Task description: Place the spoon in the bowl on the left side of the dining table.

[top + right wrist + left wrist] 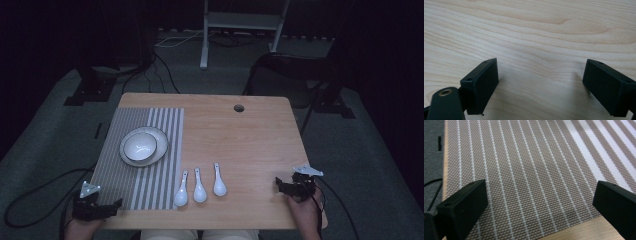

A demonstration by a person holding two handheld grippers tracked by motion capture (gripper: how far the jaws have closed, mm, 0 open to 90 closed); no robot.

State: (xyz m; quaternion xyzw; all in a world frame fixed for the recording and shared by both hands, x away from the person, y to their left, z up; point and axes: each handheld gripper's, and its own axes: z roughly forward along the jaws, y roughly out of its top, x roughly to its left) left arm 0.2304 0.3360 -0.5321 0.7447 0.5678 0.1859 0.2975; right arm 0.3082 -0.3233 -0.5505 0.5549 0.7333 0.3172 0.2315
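Both grippers, left (107,207) and right (286,186), rest with jaws spread wide and empty at the desk's (250,145) near corners. Striped mat (115,165) covers its left side, carrying a bowl (140,146) on a plate (161,145); three spoons (199,187) lie beside it near the front edge.

On the table (250,135) before you, a placemat (117,175) covered the left side, a bowl (140,146) nested in a plate (161,151) toward its 12 o'clock end. Three spoons (199,186) lay side by side just off the mat's 3 o'clock edge, near you.
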